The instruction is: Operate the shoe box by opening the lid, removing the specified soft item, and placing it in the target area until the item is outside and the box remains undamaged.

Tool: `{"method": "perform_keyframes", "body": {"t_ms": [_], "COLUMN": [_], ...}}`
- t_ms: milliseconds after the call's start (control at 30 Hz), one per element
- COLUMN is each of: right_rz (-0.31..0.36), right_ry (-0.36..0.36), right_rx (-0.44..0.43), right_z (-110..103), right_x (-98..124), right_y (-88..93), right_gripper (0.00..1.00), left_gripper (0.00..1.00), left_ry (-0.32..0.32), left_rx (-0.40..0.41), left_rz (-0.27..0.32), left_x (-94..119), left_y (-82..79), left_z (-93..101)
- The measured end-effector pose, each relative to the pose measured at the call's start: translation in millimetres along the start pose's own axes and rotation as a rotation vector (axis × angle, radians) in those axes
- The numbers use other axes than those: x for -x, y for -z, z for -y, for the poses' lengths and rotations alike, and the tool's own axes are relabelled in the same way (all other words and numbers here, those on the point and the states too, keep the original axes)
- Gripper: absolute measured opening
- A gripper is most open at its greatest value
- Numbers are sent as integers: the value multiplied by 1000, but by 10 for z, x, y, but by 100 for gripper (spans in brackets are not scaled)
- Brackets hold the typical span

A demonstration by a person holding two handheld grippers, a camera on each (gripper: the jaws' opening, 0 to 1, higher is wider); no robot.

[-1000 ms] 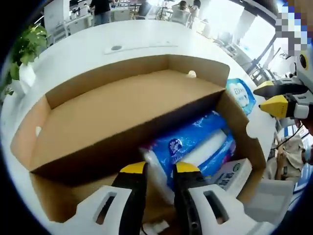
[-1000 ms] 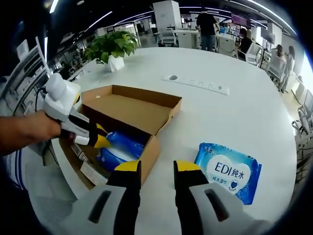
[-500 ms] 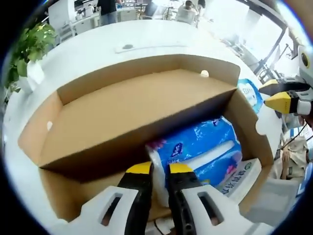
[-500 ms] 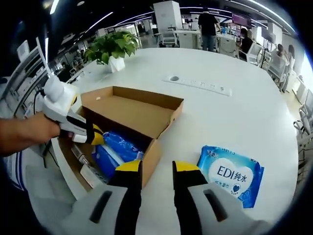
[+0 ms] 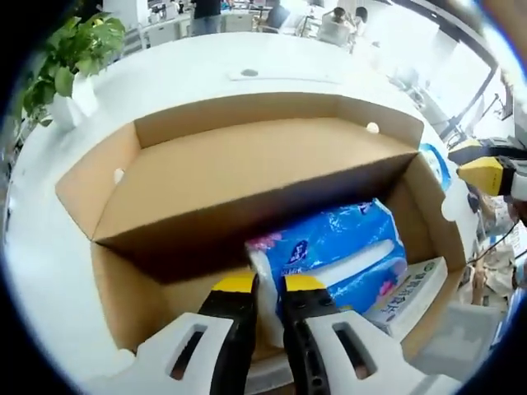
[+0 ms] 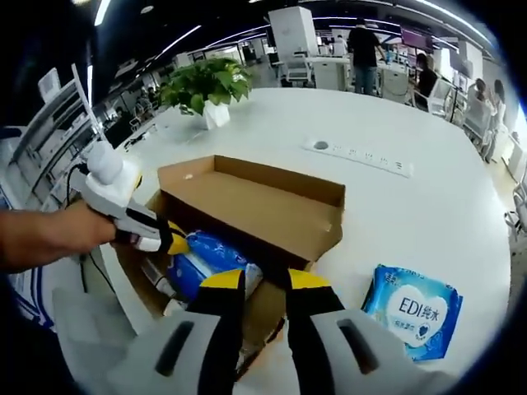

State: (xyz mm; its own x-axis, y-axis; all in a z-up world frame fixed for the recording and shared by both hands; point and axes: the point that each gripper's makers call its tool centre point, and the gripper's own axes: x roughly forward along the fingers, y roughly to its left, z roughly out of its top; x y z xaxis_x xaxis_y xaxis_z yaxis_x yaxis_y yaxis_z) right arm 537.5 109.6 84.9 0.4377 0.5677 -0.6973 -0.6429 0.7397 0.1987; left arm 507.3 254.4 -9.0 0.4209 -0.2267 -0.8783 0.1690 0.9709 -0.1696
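The brown cardboard shoe box [image 5: 247,177] lies open on the white table, its lid [image 6: 255,202] tilted up over the far half. Inside lies a blue and white soft tissue pack [image 5: 338,247], whose near white end is pinched by my left gripper [image 5: 270,285]. From the right gripper view, the left gripper [image 6: 169,239] reaches in from the left, held by a hand, at the tissue pack [image 6: 206,255]. My right gripper [image 6: 263,281] stands open just above the box's near wall, with nothing gripped. Its yellow fingertip [image 5: 484,174] shows beside the box's right end.
A blue wet-wipe pack [image 6: 416,309] lies on the table right of the box. A small white carton [image 5: 416,288] sits inside the box beside the tissue pack. A potted plant [image 6: 206,82] and a socket strip [image 6: 358,155] stand farther back. People sit at distant desks.
My left jaws have closed from a wider gap onto the tissue pack's end. The right gripper has come closer to the box, over its near wall.
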Motion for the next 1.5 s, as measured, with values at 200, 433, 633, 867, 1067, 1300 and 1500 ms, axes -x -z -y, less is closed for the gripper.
{"method": "perform_keyframes", "body": {"t_ms": [200, 433, 633, 867, 1067, 1300, 1500], "right_rz": [-71, -192, -220, -233, -271, -314, -323], "right_ry": [-20, -40, 6, 2, 12, 36, 36], "right_rx": [-28, -106, -123, -120, -96, -58, -60], "right_z": [-151, -245, -167, -208, -251, -225, -204], "right_x": [-206, -376, -518, -583, -679, -748, -757], "right_y": [173, 438, 491, 482, 539, 620, 635], "right_gripper": [19, 14, 17, 16, 19, 14, 9], "left_gripper": [8, 8, 8, 8, 9, 9, 9], "left_ry": [-2, -4, 0, 6, 10, 14, 19], "left_rx": [-3, -13, -13, -5, -5, -9, -17], "left_rz": [7, 15, 17, 23, 24, 23, 20], "left_x": [9, 20, 26, 32, 35, 32, 32], "left_y": [7, 19, 25, 35, 33, 41, 47], "left_z": [-7, -5, -4, -12, -9, -9, -10]}}
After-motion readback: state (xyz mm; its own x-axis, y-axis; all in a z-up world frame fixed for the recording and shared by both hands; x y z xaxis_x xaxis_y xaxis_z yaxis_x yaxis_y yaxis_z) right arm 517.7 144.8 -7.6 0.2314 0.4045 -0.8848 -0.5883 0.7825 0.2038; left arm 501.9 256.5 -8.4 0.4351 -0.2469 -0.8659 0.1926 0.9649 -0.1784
